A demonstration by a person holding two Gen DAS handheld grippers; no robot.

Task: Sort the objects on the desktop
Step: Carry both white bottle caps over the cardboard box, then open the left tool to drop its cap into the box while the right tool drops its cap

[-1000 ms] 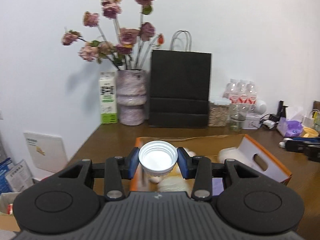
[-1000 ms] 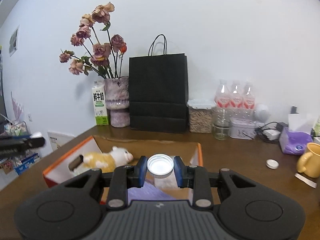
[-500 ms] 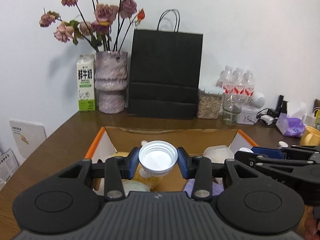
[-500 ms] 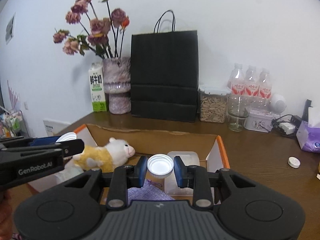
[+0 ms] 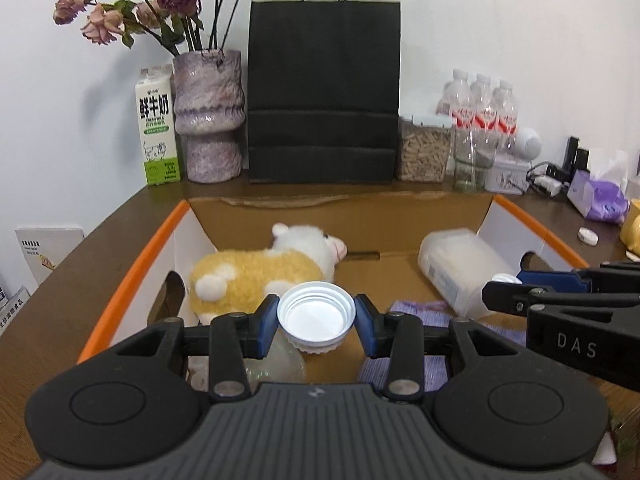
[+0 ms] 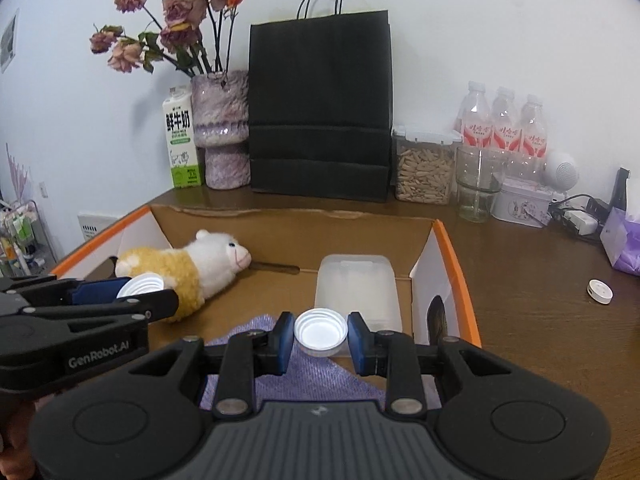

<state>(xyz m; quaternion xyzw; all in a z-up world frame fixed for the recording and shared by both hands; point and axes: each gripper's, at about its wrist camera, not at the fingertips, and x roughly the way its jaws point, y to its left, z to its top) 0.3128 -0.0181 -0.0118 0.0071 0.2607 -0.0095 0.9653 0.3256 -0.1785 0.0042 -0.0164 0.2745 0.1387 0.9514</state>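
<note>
An open cardboard box with orange edges (image 5: pixel 132 272) fills the middle of both views on a brown desk (image 6: pixel 528 312). Inside it lie a yellow and white plush toy (image 5: pixel 264 272) at left, on its side with its head toward the box's middle, a clear plastic container (image 6: pixel 358 292) at right with its long side running toward the back wall, and a purple cloth (image 6: pixel 304 376) near the front. The left gripper (image 5: pixel 316 320) pinches a wide white cap (image 5: pixel 317 317) at lower centre, hollow side facing the camera, above the box interior. The right gripper (image 6: pixel 320 334) clamps a smaller white cap (image 6: pixel 320 331) the same way, over the cloth. Only the right view shows a clear lidded jar of seeds (image 6: pixel 424 168) plainly, and a loose white cap (image 6: pixel 599 291) on the desk at right. The left view shows a pale bottle (image 5: pixel 276 364) under its fingers.
</note>
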